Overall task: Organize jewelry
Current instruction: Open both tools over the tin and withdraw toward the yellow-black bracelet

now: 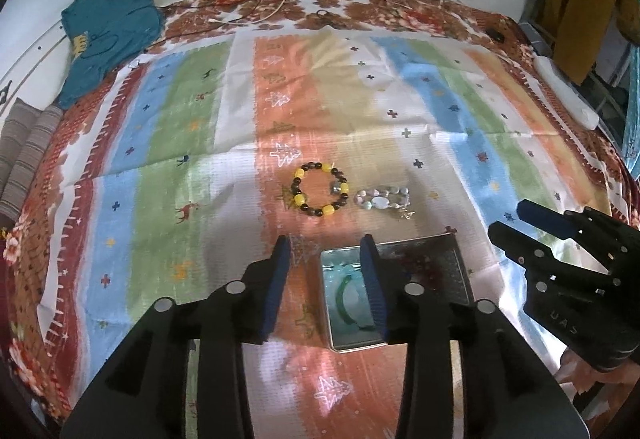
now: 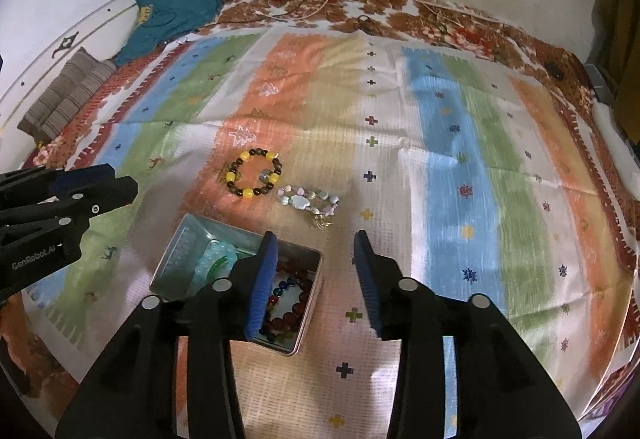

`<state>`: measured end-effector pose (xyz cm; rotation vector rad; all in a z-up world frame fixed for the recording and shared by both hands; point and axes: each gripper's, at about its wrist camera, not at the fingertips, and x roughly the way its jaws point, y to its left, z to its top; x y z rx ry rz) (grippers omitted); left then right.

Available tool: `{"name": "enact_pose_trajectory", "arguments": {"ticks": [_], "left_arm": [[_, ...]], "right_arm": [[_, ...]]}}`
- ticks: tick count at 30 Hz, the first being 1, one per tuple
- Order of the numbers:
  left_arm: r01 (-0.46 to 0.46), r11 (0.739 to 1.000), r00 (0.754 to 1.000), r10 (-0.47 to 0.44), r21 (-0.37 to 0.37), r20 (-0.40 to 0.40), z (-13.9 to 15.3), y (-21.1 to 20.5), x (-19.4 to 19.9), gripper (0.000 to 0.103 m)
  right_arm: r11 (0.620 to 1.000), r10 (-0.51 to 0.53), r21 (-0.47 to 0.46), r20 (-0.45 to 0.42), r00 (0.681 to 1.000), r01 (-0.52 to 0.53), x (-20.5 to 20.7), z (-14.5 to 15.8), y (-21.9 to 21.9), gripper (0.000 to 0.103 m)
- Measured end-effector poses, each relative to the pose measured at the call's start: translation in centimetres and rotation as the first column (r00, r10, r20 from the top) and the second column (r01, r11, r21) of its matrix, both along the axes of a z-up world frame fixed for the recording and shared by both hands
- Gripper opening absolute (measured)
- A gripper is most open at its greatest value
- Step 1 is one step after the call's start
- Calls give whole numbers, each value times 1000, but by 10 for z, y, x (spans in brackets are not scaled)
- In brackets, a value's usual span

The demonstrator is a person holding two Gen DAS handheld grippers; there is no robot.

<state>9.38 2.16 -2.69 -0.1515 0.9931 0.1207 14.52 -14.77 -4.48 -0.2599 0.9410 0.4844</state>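
Left tool (image 1: 326,279) is seen spread, empty. On the striped bedspread (image 2: 452,167), a yellow-and-brown bead bracelet (image 2: 253,173) is laid beside a pale stone bracelet (image 2: 310,201); tin (image 2: 236,281) is filled with beads. Right tool (image 2: 316,283) spread, empty.

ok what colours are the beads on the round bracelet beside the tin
Yellow and dark brown beads, clearest in the right wrist view.

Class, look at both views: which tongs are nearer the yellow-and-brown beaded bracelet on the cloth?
Left. The left tongs sit just below the yellow-and-brown beaded bracelet; the right tongs are farther off to its right.
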Motion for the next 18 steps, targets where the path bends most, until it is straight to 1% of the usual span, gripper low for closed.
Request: {"name": "enact_pose_trajectory", "arguments": {"ticks": [4, 10, 12, 18], "left_arm": [[-16, 1000, 1000, 16, 6, -5, -2, 3, 3, 49], [-35, 999, 999, 35, 13, -17, -7, 10, 7, 58], [-40, 999, 999, 40, 16, -25, -9, 13, 9, 61], [-56, 998, 997, 57, 21, -42, -15, 17, 13, 66]], "right_arm": [[1000, -3, -2, -11, 1000, 3, 2, -2, 0, 48], [1000, -9, -2, -32, 999, 9, 7, -6, 1, 55], [1000, -16, -3, -39, 999, 16, 9, -8, 0, 58], [1000, -28, 2, -56, 998, 29, 15, -11, -1, 63]]}}
